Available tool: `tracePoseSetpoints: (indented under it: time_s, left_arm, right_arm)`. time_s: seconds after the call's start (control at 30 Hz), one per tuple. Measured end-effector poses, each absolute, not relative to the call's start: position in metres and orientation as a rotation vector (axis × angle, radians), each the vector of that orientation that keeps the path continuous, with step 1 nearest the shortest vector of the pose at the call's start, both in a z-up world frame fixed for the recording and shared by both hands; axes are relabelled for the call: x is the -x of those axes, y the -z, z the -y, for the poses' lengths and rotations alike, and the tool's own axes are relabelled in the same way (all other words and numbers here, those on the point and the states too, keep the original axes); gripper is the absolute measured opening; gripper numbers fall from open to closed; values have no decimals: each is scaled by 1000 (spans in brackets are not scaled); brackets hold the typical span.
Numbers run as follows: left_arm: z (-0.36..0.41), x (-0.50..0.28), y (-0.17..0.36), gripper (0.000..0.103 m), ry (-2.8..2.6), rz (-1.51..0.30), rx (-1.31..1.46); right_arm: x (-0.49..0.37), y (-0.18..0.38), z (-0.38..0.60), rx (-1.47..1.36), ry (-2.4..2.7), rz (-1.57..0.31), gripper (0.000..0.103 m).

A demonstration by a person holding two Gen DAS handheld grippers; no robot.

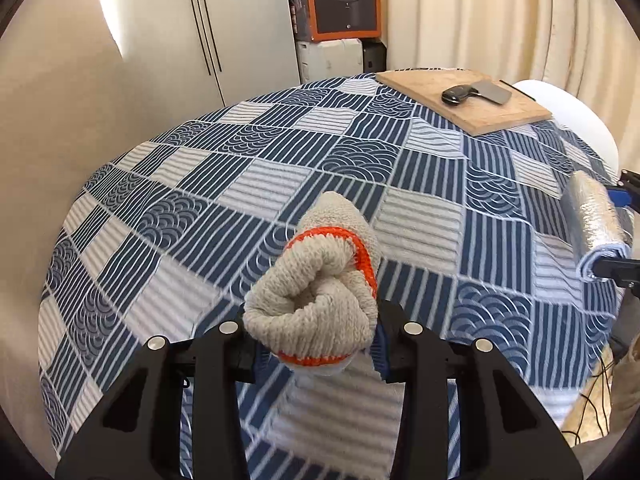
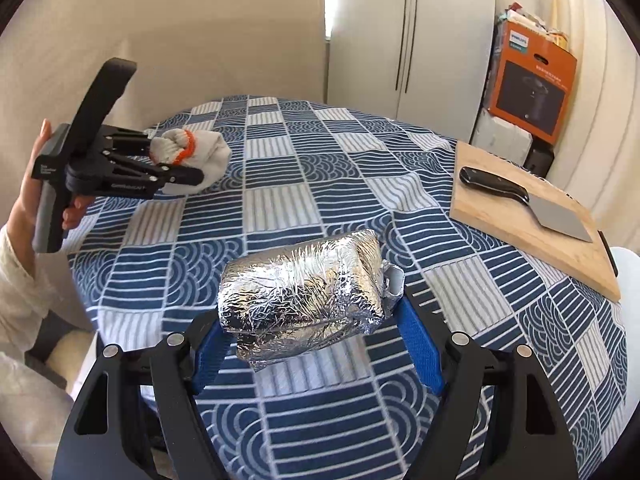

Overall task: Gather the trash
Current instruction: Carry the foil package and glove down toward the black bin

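Right gripper clamps foil bundle above the worktop; crushable foil, loose flap could slip; left gripper clamps rolled glove by one end; it could sag free; no bin visible.

The desk cloth is navy and white patchwork, striped and wave-patterned. The glove is beige with orange trim; the foil bundle is silver.
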State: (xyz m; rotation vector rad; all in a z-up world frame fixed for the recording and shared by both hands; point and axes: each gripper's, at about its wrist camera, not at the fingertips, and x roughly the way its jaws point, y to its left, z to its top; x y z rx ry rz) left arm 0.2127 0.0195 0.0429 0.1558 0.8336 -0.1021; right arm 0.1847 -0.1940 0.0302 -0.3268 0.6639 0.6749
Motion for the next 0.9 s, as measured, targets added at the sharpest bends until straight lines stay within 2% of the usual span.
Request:
tracePoseSetpoints:
  time_s: [0.9]
  left_arm:
    - [-2,-50,-36,41,134,-745,-209]
  right_arm:
    - [-56,1,144,398,-806,-649,72]
